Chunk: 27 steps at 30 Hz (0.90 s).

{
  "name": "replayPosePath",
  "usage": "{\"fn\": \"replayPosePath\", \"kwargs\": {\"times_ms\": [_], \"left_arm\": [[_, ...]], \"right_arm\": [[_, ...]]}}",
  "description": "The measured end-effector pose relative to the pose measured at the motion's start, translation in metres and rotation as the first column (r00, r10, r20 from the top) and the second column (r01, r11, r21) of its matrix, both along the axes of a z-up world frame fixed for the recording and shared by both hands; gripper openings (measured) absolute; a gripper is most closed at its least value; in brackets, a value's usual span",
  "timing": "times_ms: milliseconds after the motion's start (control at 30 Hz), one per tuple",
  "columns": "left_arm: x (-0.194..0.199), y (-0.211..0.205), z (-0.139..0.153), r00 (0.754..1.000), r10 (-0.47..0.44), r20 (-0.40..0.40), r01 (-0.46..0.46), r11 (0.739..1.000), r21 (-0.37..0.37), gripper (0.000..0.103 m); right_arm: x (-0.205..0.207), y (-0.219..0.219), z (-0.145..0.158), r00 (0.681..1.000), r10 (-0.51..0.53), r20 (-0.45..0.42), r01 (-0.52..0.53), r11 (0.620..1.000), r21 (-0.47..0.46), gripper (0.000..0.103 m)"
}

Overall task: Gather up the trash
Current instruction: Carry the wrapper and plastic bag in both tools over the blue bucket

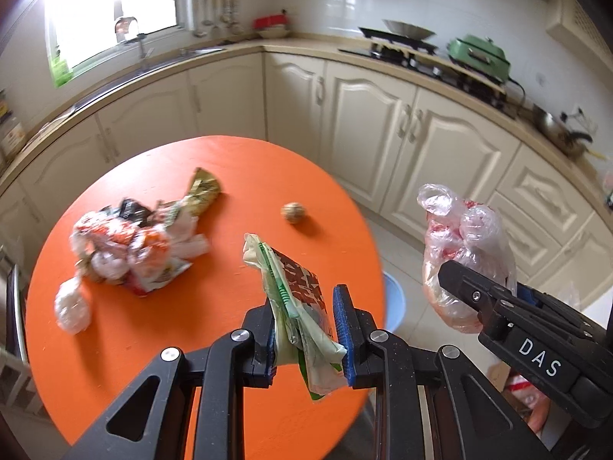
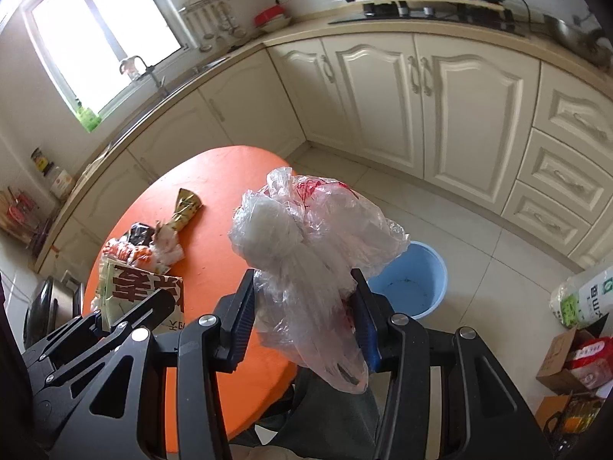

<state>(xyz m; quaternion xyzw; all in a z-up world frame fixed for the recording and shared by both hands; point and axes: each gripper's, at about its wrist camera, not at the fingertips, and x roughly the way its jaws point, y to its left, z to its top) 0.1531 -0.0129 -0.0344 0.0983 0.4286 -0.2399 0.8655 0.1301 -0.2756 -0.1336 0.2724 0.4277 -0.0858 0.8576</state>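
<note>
jaws: left gripper (image 1: 306,329) clamps a snack wrapper (image 1: 302,287); right gripper (image 2: 304,322) clamps a plastic bag (image 2: 310,237).
bin (image 2: 417,280): at 2 o'clock off the table (image 2: 214,176); carry both above it before letting go.

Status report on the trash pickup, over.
Left gripper shut on snack wrapper. Right gripper shut on clear plastic bag, blue bin on floor beyond. Wrapper pile on orange table.

Green electric cooker (image 1: 481,57) on countertop (image 1: 314,44); cream cabinets (image 2: 440,103) below; window (image 2: 103,34) beside sink.
</note>
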Motion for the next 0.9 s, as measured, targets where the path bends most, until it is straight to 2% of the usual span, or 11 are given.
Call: {"fn": "replayPosePath", "kwargs": {"times_ms": [200,467,600,767,900], "left_arm": [[0.032,-0.060,-0.016,0.996,-0.081,-0.035,0.083,0.995,0.054,0.022],[0.074,-0.126,-0.043,0.984,-0.136,-0.114,0.148,0.984,0.100,0.022],[0.104,-0.162,-0.047,0.985,-0.139,-0.105,0.151,0.981,0.119,0.022],[0.126,-0.211,-0.057,0.964,-0.210,-0.163,0.229,0.968,0.108,0.023],[0.143,-0.242,-0.068,0.958,-0.254,-0.130,0.272,0.952,0.142,0.027]], "right_arm": [[-0.009,-0.048,-0.024,0.995,-0.091,-0.039,0.092,0.995,0.037,0.047],[-0.016,-0.098,-0.059,0.976,-0.192,-0.103,0.200,0.977,0.076,0.048],[-0.017,-0.122,-0.074,0.964,-0.234,-0.123,0.246,0.964,0.097,0.048],[-0.016,-0.154,-0.093,0.947,-0.286,-0.149,0.305,0.944,0.126,0.048],[-0.015,-0.174,-0.106,0.935,-0.313,-0.166,0.336,0.932,0.137,0.049]]}}
